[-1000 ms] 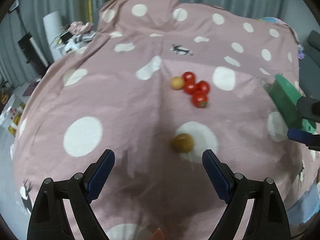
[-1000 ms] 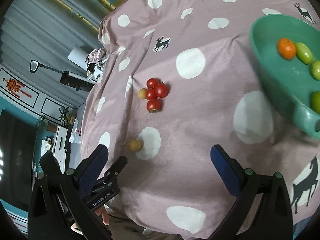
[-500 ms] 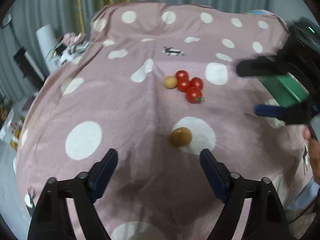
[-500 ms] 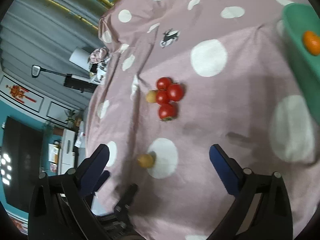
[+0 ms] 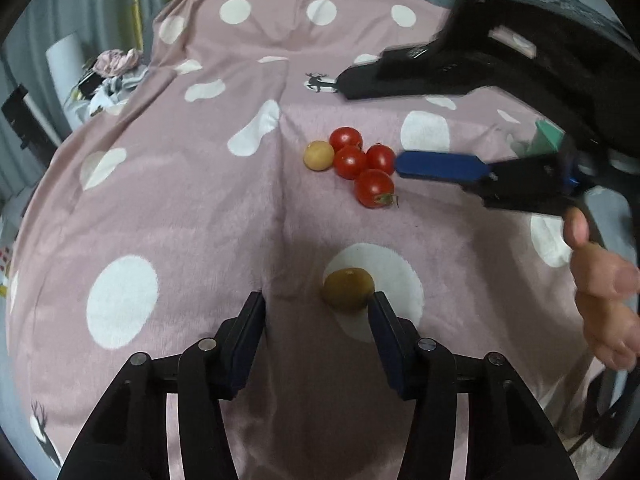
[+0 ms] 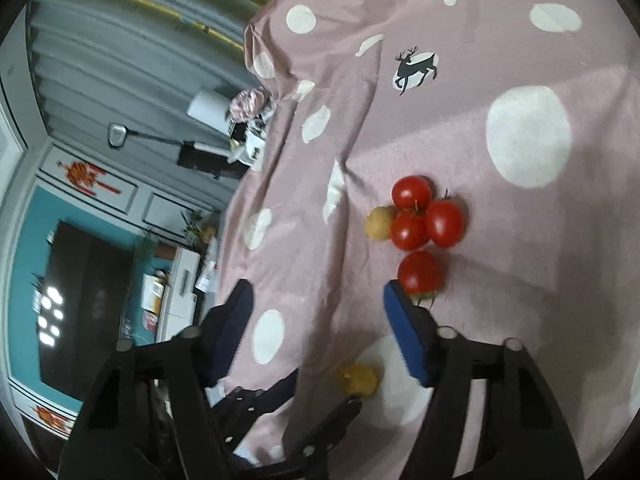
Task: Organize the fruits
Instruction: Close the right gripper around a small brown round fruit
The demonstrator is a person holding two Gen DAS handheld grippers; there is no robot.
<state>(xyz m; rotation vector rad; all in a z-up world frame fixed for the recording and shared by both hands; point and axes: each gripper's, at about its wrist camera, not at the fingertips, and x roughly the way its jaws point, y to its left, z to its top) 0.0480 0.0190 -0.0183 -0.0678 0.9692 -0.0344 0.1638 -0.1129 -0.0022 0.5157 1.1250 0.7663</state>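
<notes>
Fruit sits on the pink dotted cloth, and you have two tools over it. Your left gripper is wide open and holds nothing. The brown round fruit lies on a white dot near the near edge of the cloth, just beside the right-hand pad and not in the middle of the gap. So slide the tool a bit to the right first — get the fruit right in the middle. Then go down low, until the pads are on both sides of its widest part, and close slowly. It is round and could roll away if one pad bumps it first.

Your right gripper is open too, with nothing in it. Its blue pad is just beside the nearest red tomato. Three more red tomatoes and a small yellow fruit are packed tight, touching one another, toward the middle of the cloth. Take the lone tomato first, since it sits a little apart. Squeeze softly — a tomato may be easy to squash.

Keep your two tools from bumping. They are close together here.
</notes>
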